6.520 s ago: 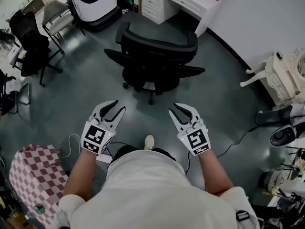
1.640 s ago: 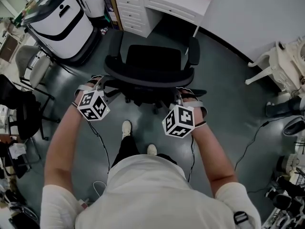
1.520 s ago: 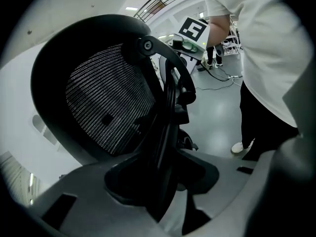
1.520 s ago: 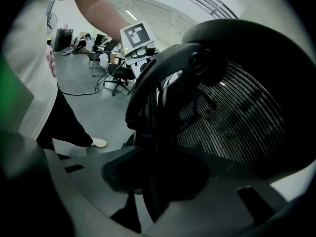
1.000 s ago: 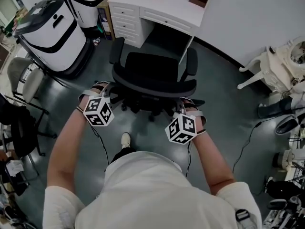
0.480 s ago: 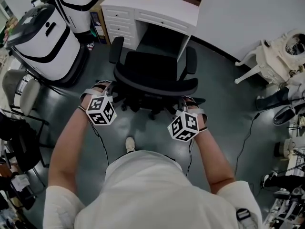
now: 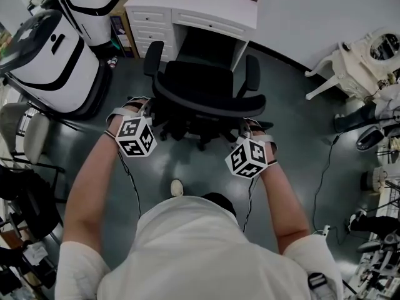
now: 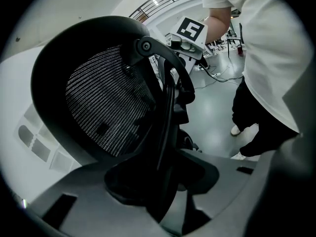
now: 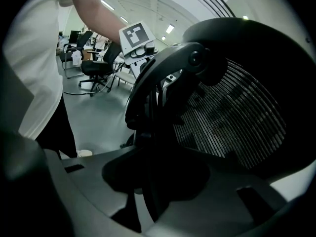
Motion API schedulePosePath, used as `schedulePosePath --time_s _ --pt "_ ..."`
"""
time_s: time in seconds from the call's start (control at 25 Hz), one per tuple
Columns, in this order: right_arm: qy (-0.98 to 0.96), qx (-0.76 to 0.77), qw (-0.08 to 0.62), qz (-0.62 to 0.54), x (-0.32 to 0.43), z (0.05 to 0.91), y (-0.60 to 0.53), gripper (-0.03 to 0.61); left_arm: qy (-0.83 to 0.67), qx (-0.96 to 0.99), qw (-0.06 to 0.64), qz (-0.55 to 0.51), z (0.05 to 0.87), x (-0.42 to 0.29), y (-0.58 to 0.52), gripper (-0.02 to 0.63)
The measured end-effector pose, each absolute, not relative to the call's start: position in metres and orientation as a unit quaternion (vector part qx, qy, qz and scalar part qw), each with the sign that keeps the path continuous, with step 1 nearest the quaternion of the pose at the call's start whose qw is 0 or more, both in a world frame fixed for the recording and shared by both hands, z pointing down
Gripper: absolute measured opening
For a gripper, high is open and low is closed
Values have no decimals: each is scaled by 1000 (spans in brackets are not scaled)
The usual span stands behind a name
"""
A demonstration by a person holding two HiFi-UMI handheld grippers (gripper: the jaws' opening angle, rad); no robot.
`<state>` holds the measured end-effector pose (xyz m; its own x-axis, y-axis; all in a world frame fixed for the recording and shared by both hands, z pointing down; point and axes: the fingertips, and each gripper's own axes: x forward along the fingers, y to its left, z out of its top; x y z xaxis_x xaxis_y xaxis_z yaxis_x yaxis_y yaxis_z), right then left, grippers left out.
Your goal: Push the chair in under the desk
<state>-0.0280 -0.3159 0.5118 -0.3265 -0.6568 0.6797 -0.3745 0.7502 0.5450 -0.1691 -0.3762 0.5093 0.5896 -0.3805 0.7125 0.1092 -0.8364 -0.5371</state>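
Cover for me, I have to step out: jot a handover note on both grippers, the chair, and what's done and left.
Left gripper: jaws closed on the left edge of the chair's backrest.
Right gripper: jaws closed on the backrest's right edge.
Chair: faces the white desk, lined up with the knee opening, seat just short of it.
Done: chair gripped and aimed.
Left: push it straight in until the seat is under the desk, then let go.
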Motion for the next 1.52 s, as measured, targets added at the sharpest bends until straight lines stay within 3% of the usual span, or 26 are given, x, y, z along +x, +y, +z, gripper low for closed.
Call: schedulePosePath --time_s 1.52 --pt "-786 358 486 -134 -53 514 -400 132 45 -850 305 -426 511 -188 -474 178"
